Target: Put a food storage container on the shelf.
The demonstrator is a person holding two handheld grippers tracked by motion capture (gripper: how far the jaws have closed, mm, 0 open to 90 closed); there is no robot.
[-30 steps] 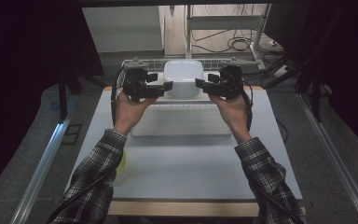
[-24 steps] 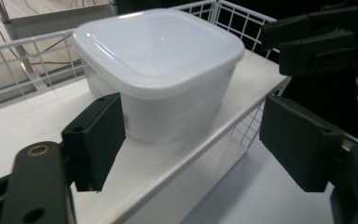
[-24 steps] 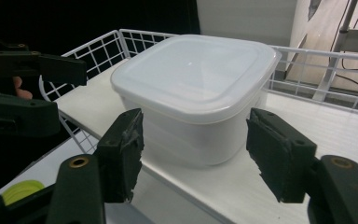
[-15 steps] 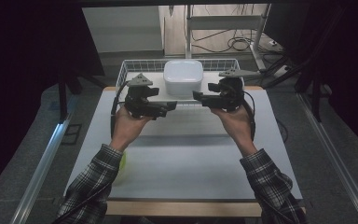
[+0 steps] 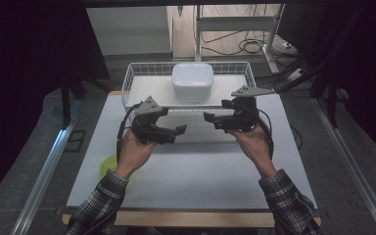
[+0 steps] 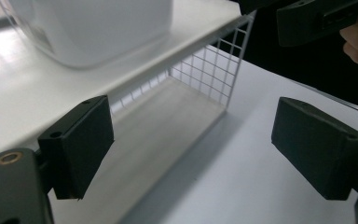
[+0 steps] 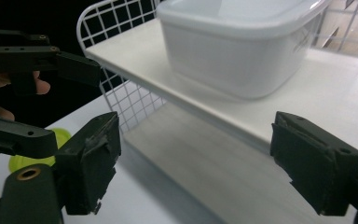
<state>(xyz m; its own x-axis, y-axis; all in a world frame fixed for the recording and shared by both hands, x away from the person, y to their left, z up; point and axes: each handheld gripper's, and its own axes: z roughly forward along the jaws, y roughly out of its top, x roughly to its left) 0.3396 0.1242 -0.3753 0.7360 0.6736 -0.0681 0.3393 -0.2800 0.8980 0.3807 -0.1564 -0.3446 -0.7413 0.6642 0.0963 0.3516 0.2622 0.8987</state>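
Both jaws have just been opening with nothing between them: the left hand-held gripper point(image 5: 180, 130) and right hand-held gripper point(image 5: 208, 117) are hanging spread and empty, the white lidded plastic box point(image 5: 192, 81) sitting beyond them inside the white wire basket point(image 5: 127, 83). Release looks done; next calls for drawing clear.

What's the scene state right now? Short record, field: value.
container: white lidded plastic box, on the shelf board in the white wire basket
left gripper: open, nothing between jaws, held above table in front of basket
right gripper: open, nothing between jaws, facing the left one
jaws: both have just been opening
table: white top, a yellow-green object near left forearm
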